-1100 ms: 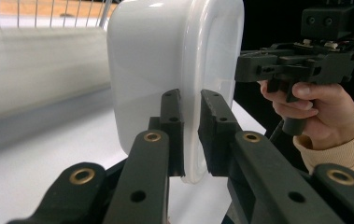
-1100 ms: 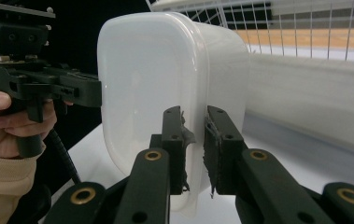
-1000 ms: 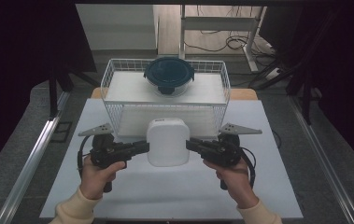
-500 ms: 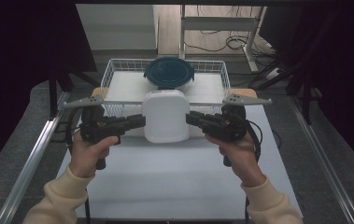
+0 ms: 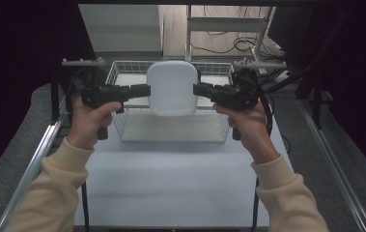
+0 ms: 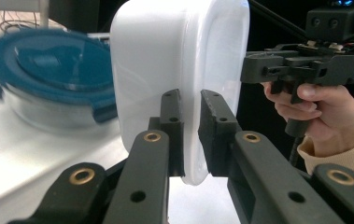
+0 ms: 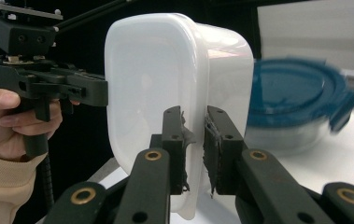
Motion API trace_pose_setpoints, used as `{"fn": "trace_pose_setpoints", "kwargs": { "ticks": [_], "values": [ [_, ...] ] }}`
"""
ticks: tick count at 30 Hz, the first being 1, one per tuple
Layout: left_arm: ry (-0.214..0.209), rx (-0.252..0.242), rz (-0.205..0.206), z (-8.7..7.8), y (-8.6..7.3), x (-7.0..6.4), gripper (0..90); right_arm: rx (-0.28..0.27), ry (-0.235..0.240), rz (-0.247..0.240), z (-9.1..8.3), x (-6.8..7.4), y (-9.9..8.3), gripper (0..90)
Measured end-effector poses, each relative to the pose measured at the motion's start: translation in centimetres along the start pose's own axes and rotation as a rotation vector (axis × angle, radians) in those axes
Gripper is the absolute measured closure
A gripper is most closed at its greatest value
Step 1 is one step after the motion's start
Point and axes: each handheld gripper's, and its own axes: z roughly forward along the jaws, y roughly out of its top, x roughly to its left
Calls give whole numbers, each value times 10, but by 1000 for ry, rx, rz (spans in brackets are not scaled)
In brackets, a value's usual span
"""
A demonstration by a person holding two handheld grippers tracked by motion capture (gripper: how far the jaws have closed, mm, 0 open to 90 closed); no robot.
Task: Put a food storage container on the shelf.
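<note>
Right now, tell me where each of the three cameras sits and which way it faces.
High view: fixed above the person's side, facing forward and down on the table and wire basket; both forearms, left gripper and right gripper show.
Left gripper view: rides the left gripper, looks along its jaws clamping the white container; the other hand shows.
Right gripper view: rides the right gripper, likewise mirrored.
Both gripper views share the white container and the blue-lidded bowl.

Glossy, seemingly plastic white container (image 6: 165, 60)
</note>
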Motion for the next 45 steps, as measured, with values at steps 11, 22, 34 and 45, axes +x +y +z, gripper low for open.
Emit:
{"fn": "trace_pose_setpoints", "kwargs": {
  "ticks": [11, 22, 34, 45],
  "values": [
    [-1, 10, -39, 13, 42, 32, 801, 8, -34, -2, 22, -20, 45, 781],
    [11, 47, -173, 40, 52, 78, 798, 73, -52, 109, 55, -59, 57, 780],
    [-21, 25, -275, 54, 64, 98, 792, 63, -33, 295, 71, -92, 62, 764],
    [-22, -10, -412, 66, 67, 122, 767, 62, -75, 386, 87, -104, 67, 731]
  ]
}}
